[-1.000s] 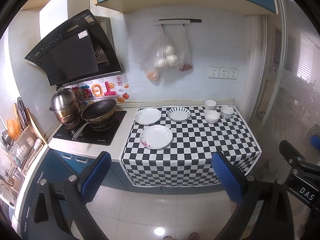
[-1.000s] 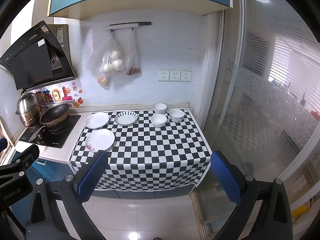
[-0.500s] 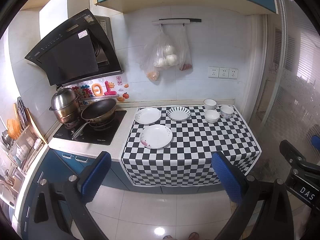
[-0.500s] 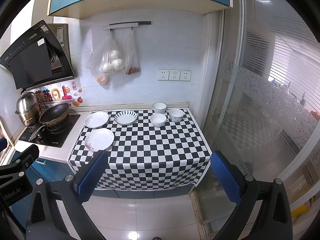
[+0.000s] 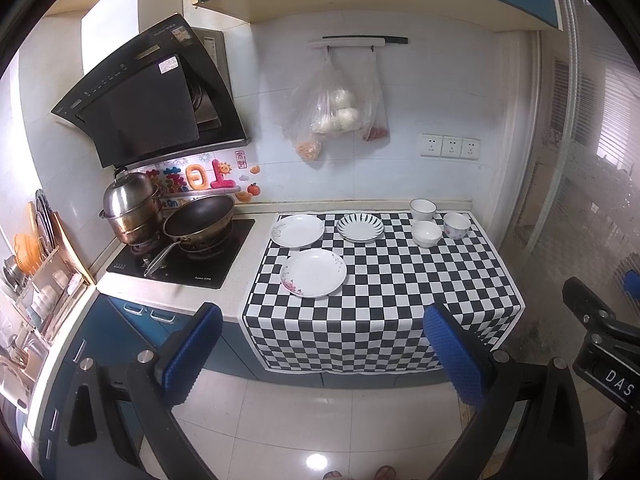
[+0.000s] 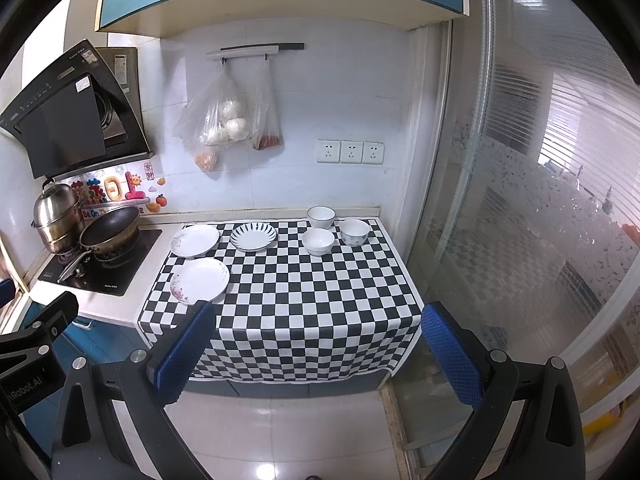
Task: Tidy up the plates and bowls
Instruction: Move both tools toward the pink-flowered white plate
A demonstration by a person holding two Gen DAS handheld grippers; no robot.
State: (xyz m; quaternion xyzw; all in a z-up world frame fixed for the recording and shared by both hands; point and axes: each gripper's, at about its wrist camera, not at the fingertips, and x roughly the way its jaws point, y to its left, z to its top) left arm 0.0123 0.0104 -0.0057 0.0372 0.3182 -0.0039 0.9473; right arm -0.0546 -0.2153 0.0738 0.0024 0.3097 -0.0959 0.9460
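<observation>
On the black-and-white checked cloth (image 5: 400,280) lie three plates: a white flowered plate (image 5: 313,272) at the front left, a second white plate (image 5: 297,230) behind it, and a striped plate (image 5: 360,228) beside that. Three small white bowls (image 5: 427,233) cluster at the back right, seen also as bowls (image 6: 318,241) in the right wrist view. My left gripper (image 5: 324,348) is open, well short of the counter above the floor. My right gripper (image 6: 316,352) is open too, equally far back. Neither holds anything.
A stove with a dark wok (image 5: 199,220) and a steel pot (image 5: 130,206) is left of the cloth. A dish rack (image 5: 36,280) stands far left. Bags (image 5: 332,112) hang on the wall. A glass partition (image 6: 540,220) bounds the right.
</observation>
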